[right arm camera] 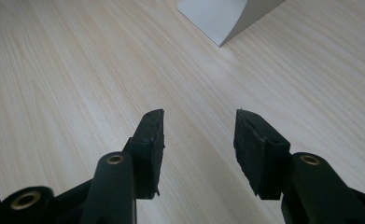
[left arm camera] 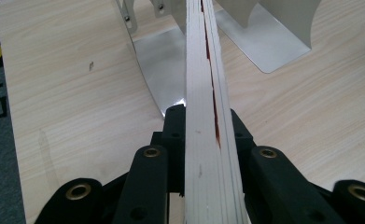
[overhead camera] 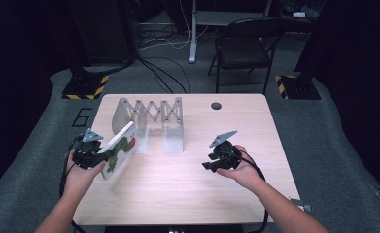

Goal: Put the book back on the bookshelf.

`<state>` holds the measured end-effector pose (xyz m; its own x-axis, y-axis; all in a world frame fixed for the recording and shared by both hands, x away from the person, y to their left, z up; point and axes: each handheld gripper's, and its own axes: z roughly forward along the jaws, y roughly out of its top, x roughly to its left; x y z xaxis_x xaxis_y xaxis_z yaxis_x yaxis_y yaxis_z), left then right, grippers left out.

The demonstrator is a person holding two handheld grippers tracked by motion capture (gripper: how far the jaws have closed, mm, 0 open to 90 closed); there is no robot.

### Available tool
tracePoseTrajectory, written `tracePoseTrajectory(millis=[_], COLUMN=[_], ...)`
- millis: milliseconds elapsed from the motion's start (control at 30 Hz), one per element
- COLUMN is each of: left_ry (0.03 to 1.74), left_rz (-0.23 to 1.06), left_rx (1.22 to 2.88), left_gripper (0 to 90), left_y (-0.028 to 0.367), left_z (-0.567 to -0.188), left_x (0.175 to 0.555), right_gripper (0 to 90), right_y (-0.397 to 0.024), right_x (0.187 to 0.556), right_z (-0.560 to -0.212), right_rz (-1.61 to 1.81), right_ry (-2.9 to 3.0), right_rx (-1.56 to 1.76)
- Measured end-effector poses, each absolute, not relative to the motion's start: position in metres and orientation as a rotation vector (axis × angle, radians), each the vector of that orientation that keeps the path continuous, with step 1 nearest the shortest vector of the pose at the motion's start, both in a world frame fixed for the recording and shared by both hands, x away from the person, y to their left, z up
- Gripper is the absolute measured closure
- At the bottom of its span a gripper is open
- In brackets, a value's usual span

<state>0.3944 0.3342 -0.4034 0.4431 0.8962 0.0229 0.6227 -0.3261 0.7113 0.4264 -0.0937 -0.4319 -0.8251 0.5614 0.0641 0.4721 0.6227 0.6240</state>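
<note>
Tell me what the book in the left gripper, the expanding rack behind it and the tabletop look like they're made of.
Book: likely paper or card, judging by the pale stacked page edges and printed cover with a slight sheen. Rack: probably thin sheet metal, pale grey with a satin sheen, its base faintly reflective, with riveted scissor links. Tabletop: pale wood-grain surface, matte, possibly laminate rather than solid wood.

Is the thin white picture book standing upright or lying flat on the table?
Neither: the thin white picture book is tilted, clamped edge-on in the left tool, just short of the metal accordion book rack.
</note>
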Motion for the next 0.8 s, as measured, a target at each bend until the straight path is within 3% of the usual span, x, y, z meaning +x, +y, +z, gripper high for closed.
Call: tracePoseTrajectory(millis=[800], left_ry=[1.328], left_rz=[0.603], left_rx=[2.021], left_gripper=[75.8], left_y=[0.321], left_z=[-0.403], left_x=[0.412], right_gripper=[52.8], right_y=[-0.097], right_x=[0.427], right_z=[-0.435], right_rz=[0.978], right_ry=[2.709], right_rx=[0.868])
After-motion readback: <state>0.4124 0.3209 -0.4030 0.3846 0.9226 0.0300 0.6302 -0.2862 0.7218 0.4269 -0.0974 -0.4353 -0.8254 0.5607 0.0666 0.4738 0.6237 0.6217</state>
